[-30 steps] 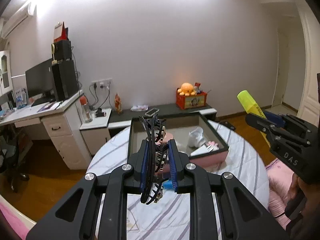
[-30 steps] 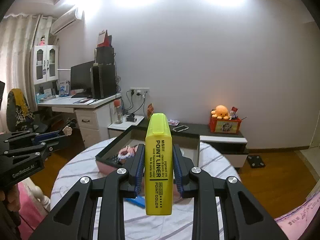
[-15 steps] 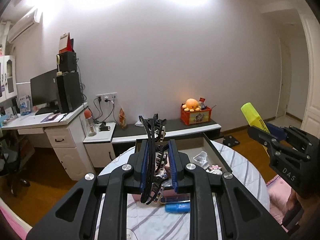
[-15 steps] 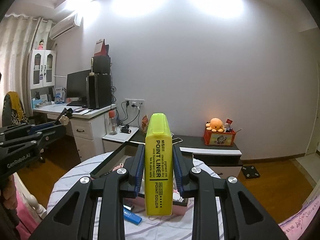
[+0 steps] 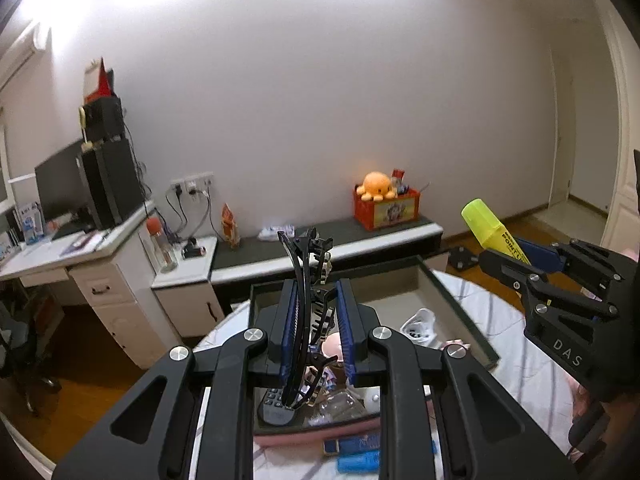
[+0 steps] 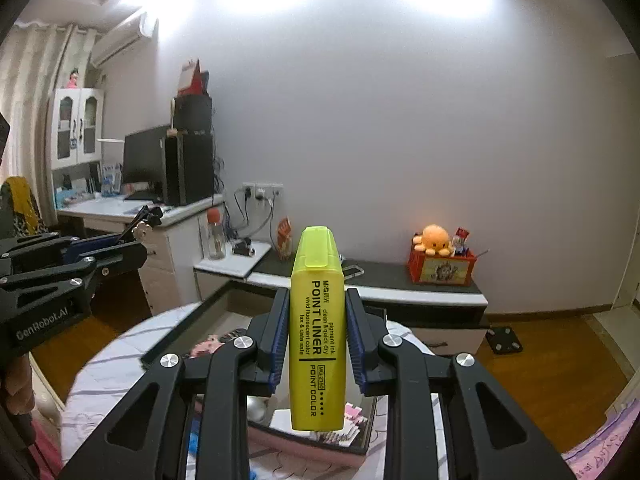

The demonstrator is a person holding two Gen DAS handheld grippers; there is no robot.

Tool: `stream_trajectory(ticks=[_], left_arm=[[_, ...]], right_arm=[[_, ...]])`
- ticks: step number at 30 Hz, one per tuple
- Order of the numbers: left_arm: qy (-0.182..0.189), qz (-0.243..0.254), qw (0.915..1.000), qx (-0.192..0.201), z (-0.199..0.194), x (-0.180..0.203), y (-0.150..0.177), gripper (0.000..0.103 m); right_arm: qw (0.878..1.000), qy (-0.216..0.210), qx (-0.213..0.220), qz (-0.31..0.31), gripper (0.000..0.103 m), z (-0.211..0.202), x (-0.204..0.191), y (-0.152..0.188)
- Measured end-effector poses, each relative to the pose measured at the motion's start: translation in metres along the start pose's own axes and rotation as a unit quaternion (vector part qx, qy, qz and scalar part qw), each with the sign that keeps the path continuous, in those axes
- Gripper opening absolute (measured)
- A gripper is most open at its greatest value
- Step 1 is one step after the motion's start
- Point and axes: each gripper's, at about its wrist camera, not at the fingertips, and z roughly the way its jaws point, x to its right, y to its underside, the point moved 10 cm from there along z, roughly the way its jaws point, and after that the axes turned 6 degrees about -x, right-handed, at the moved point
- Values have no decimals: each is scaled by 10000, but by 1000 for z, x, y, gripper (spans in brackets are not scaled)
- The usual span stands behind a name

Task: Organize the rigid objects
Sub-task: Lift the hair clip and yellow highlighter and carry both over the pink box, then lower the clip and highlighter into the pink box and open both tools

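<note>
My left gripper (image 5: 316, 336) is shut on a black hair clip (image 5: 306, 284), held upright above the open pink box (image 5: 448, 292) on the round table. My right gripper (image 6: 318, 332) is shut on a yellow highlighter (image 6: 318, 344), upright, above the same box (image 6: 320, 456). The right gripper and highlighter (image 5: 492, 232) show at the right of the left wrist view. The left gripper (image 6: 60, 268) shows at the left of the right wrist view. The box holds a calculator (image 5: 274, 404), a white item (image 5: 418, 322) and small pink things.
Blue items (image 5: 358, 454) lie on the striped tablecloth (image 5: 516, 360) in front of the box. Beyond the table stand a low dark bench (image 5: 320, 240) with an orange toy box (image 5: 386, 208) and a white desk (image 5: 100, 256) with a monitor.
Both grippers have drawn back and tilted up over the box, so more of its inside and the blue items in front show. Both still hold their objects.
</note>
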Motion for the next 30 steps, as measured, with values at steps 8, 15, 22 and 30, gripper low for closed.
stream_trajectory(ticks=[8,15,22,30], left_arm=[[-3,-166,9958,-902,93,-13,38,19],[1,-222,9909,-1325,130,-11,63,19],[-213,-289,9904,-1333,131,-20,66,74],[-189,-399,9936,-1037,83,-26,63,95]], right_arm=[[9972,-84,-739,65,27,78,8,33],[9923,-98,-1227,150,27,117,14,59],[9911,-255,-1268,316,43,120,16,61],[9946,-196,-936,407,82,78,17,47]])
